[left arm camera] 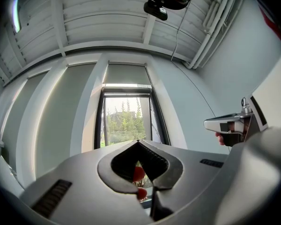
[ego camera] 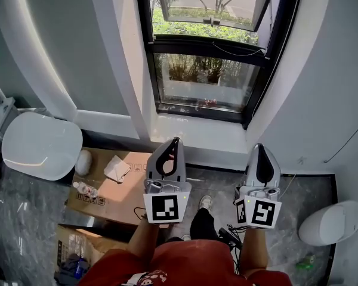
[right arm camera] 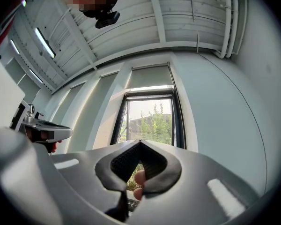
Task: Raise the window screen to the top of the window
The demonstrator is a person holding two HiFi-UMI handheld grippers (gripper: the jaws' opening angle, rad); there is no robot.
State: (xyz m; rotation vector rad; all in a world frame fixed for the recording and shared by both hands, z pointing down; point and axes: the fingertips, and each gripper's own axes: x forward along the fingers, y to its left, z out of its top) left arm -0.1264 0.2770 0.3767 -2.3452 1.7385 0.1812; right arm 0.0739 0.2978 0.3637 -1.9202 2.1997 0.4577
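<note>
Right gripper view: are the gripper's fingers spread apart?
No, the fingers of the right gripper meet at their tips, facing the window.

Left tongs (ego camera: 175,142) and right tongs (ego camera: 259,148) hang abreast before the window (ego camera: 203,79), a cardboard box (ego camera: 120,190) to their left.

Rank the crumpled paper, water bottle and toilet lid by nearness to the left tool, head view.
1. Crumpled paper, on the cardboard box, left of the left tool.
2. Water bottle, at the box's left edge.
3. Toilet lid, far left.
</note>
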